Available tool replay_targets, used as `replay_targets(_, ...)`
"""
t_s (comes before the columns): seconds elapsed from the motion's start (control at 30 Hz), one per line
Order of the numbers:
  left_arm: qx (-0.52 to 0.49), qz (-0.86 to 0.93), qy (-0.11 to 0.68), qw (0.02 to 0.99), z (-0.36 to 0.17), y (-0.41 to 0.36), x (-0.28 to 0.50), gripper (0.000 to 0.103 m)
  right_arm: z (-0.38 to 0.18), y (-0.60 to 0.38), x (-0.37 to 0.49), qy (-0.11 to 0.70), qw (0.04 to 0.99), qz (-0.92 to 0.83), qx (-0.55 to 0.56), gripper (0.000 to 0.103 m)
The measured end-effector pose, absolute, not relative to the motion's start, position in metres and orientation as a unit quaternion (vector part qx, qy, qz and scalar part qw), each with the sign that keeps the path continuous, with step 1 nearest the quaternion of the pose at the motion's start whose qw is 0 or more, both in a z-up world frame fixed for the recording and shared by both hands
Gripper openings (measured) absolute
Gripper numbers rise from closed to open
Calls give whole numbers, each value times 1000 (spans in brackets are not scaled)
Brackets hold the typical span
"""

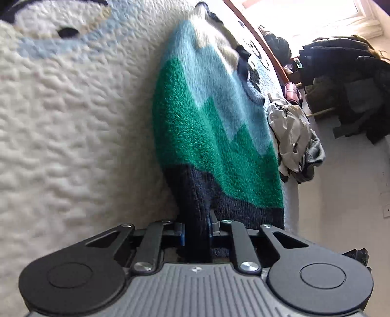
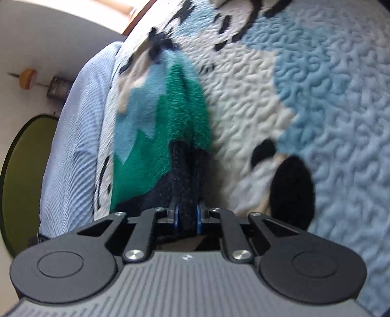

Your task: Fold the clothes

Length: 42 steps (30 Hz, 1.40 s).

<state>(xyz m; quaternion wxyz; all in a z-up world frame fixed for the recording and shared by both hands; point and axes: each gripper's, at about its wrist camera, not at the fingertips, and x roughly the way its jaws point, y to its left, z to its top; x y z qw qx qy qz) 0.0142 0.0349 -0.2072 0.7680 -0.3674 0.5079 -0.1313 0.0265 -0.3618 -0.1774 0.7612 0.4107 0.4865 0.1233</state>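
We see the fuzzy green, light-blue and navy knitted sweater [image 1: 214, 136] stretching forward from both hand-held grippers across the cream and blue textured bedspread [image 1: 73, 126]. Only the left view shows a crumpled white garment [image 1: 290, 136] at the bed's edge; only the right shows a blue striped pillow [image 2: 73, 136]. The left hand-held gripper [image 1: 196, 229] and right hand-held gripper [image 2: 187, 219] each clamp the navy hem, nearly closed.

Daylight is blowing out the window [image 1: 341, 17], fisheye distortion is bending the edges, and motion blur is softening the blanket [image 2: 316, 73].
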Motion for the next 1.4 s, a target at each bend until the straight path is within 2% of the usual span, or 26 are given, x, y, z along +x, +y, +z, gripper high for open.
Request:
replay_targets(0.13,-359,-129,551,742,-197,64,-33,16,-174,-341,-19,521,736,139,410,13)
replay_targets(0.27,-386,-110,594,697,-217,83,-88,16,-196,-327,-77,564,698,126,423,12)
replay_targets(0.4,-393,-112,592,695,-210,90,-111,16,-197,-334,-103,562,677,113,462,12)
replay_targets(0.57,-389,-132,571,711,-149,93,-109,16,-140,-339,-97,544,697,137,445,12)
replay_targets(0.7,-406,-136,548,718,-86,95,-80,16,-77,-344,-57,511,717,152,449,12)
replay_targets(0.83,-459,-103,526,708,-45,91,2,17,-32,-349,17,472,739,150,457,12)
replay_targets(0.97,-509,-44,517,687,-41,76,113,17,-20,-351,109,453,745,123,473,12)
replay_targets(1.17,-550,42,514,657,-79,83,236,17,-58,-352,230,465,733,55,493,12)
replay_targets(1.4,-534,78,515,666,-138,83,342,17,-112,-343,326,474,732,7,490,12)
